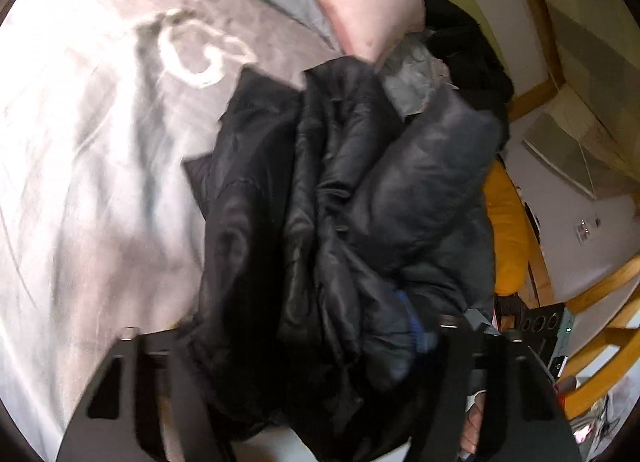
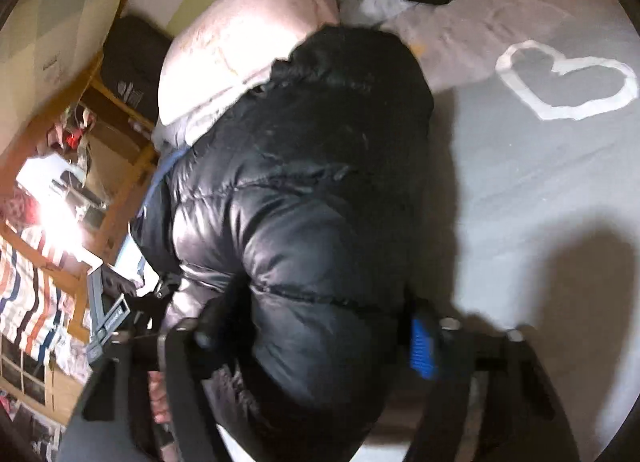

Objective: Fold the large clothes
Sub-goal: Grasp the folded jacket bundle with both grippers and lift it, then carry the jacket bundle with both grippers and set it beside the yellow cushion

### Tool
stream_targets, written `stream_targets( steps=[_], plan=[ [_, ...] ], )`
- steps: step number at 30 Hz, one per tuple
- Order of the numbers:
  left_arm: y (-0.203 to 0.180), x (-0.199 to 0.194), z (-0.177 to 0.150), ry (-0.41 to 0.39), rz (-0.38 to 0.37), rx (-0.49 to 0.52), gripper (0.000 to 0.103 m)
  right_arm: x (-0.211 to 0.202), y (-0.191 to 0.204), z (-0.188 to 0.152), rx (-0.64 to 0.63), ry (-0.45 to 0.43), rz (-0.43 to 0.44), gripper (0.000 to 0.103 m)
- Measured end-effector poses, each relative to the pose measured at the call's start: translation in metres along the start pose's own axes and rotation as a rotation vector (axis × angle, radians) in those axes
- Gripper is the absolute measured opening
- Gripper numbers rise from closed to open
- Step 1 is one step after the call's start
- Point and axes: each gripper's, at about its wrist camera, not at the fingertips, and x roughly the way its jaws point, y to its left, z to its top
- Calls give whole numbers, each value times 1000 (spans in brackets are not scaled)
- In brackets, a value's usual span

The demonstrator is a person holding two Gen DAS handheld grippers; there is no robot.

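So far, little of the fold can be counted as done. A black puffer jacket (image 1: 344, 197) is seen bunched and crumpled between the fingers of the left gripper (image 1: 304, 346), with its shiny lining gathered into ridges rather than laid flat. From the right wrist view the same jacket (image 2: 304, 201) bulges out ahead of the right gripper (image 2: 320, 338), its quilted shell rounded up in a heap and its far end reaching toward the pink pillow (image 2: 240, 45).

Both sets of jaws are held fairly wide, and each is filled by a thick wad of padded cloth; a grip on the jacket is judged likely on both sides, though the fingertips are buried in fabric and real clamping cannot be confirmed. The jacket appears to be partly lifted off the grey bedsheet (image 2: 520, 189), whose heart print (image 2: 568, 79) lies well off to the right of the right gripper.

Spreading the garment flat, squaring sleeves and body, and making the folds themselves are all judged to remain.
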Motion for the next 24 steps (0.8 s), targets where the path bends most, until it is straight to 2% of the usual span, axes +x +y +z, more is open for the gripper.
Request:
stream_targets(
  steps=[3,8,14,20,24],
  plan=[
    [-22,-11,-2,-25,35,109,40,-12,22,-2,-103,-42,-61,47],
    [-46,-24,-9,-69,54,204,38,-34,44,-2,-195,-103,-116,46],
    [-82,-51,-26,-163,100,381,38,-53,46,-4,-229,-139,-121,46],
    [-105,-64,-30,-209,96,440,38,-69,60,1,-268,-167,-145,46],
    [-142,-57,-19,-225,48,478,38,-100,69,16,-331,-197,-186,46]
  ],
)
